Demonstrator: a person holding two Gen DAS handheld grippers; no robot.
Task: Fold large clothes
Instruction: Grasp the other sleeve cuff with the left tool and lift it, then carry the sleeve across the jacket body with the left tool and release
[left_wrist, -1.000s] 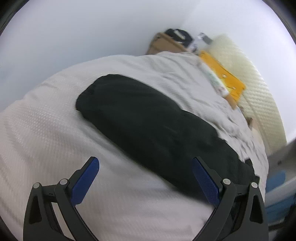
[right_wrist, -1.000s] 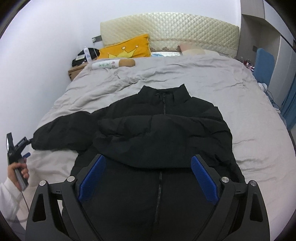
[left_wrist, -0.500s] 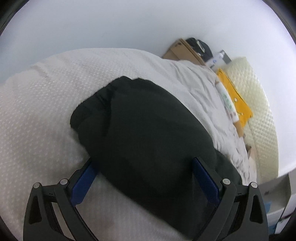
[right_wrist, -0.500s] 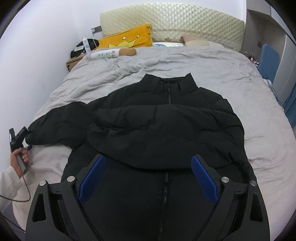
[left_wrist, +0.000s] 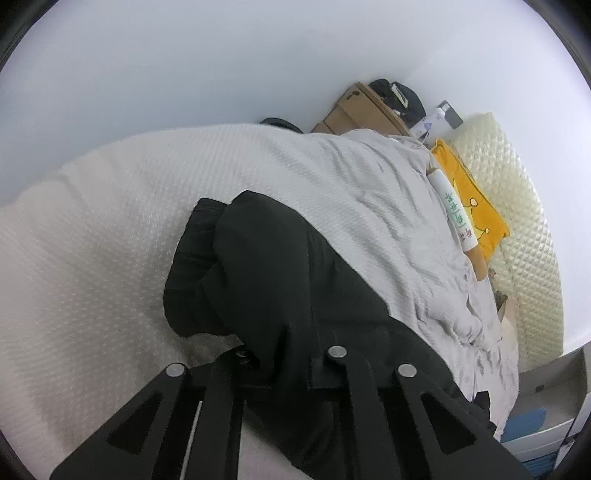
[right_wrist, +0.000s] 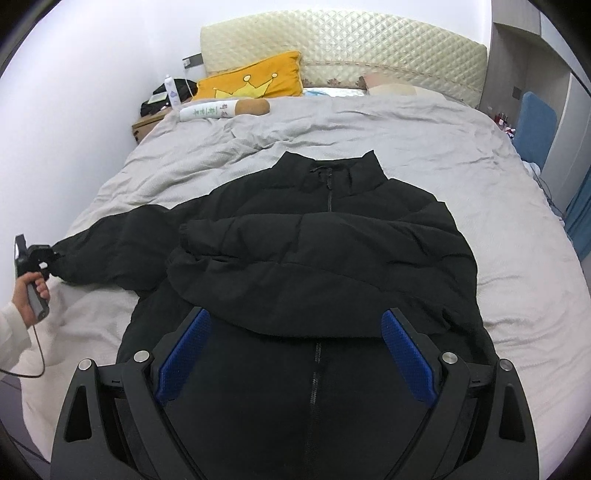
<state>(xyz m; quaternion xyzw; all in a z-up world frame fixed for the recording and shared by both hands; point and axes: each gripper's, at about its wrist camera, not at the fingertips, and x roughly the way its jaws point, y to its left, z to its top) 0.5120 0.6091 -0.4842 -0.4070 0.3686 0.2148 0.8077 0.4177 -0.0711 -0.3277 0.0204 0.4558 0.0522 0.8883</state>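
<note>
Left wrist: left gripper (left_wrist: 284, 369) jaws pinching the sleeve (left_wrist: 266, 280) between them | Right wrist: right gripper (right_wrist: 295, 354) jaws spread, jacket (right_wrist: 325, 251) lying ahead on the bed (right_wrist: 406, 136) | Risk: slick padded sleeve may slip from a shallow pinch.

Bed (right_wrist: 388, 122), quilted headboard (right_wrist: 343, 48), seemingly white walls (right_wrist: 92, 74)

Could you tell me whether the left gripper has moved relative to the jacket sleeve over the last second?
Yes. The left gripper has closed in on the black sleeve, and its fingers have shut on it.
</note>
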